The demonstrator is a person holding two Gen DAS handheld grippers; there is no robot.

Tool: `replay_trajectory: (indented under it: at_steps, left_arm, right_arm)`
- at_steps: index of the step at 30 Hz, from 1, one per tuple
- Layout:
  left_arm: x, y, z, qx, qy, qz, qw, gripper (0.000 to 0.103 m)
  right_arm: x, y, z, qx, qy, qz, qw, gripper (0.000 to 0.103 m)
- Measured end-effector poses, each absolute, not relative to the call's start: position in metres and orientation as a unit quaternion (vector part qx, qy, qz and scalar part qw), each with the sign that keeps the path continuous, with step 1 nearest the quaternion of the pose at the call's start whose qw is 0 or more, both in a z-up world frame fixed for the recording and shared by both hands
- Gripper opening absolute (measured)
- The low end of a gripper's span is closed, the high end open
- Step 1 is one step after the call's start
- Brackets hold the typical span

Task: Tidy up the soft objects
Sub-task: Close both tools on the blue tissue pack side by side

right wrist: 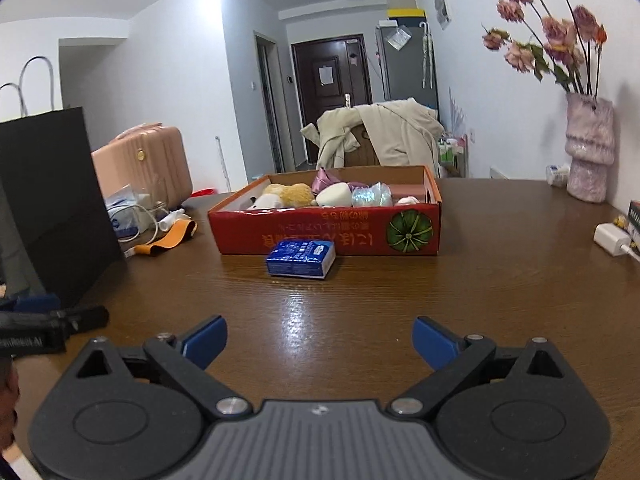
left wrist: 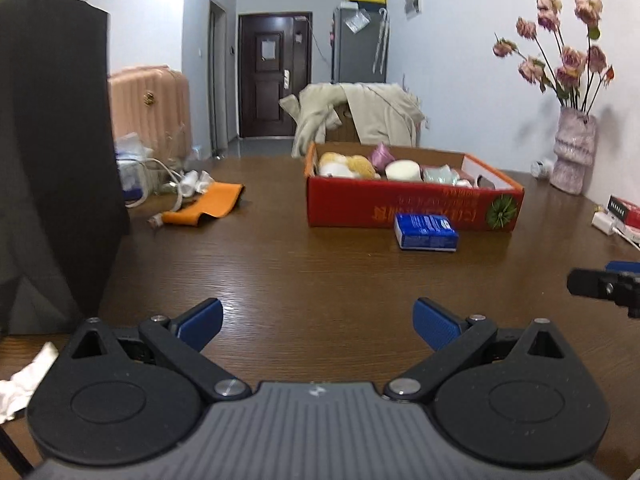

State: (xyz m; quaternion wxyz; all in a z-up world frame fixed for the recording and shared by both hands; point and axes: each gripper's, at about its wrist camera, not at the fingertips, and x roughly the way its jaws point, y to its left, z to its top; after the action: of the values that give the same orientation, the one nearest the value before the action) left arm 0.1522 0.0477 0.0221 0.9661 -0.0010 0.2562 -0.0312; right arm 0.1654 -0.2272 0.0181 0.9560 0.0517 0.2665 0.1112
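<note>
Right wrist view: I am holding both tongs [right wrist: 318, 340] wide open and empty above the worktop [right wrist: 460, 292]. The blue tissue pack [right wrist: 301, 259] is lying just before the red box [right wrist: 328, 232]; I should be squeezing its long sides gently.

Black paper bag [left wrist: 52, 152] cut by left edge; box print [right wrist: 320, 238] unreadable; charger [right wrist: 612, 240] cropped at right edge.

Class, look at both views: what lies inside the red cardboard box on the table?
Inside the red box: a tan plush toy, a white sponge-like block, a purple pouch and a shiny wrapped item. The front wall hides whatever lies beneath them.
</note>
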Motion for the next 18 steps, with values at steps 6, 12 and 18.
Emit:
replay_trajectory:
  at_steps: [6, 12, 18]
  left_arm:
    - [0.197, 0.031, 0.014, 0.0, 0.281, -0.065, 0.958, 0.103]
    - [0.263, 0.015, 0.006, -0.02, 0.313, -0.107, 0.944, 0.094]
    - [0.341, 0.001, -0.006, -0.073, 0.369, -0.164, 0.912, 0.063]
  right_arm:
    - [0.216, -0.227, 0.006, 0.064, 0.295, 0.122, 0.946, 0.088]
    - [0.276, -0.223, -0.004, 0.078, 0.315, 0.131, 0.937, 0.082]
    - [0.341, -0.218, -0.02, 0.109, 0.342, 0.154, 0.921, 0.062]
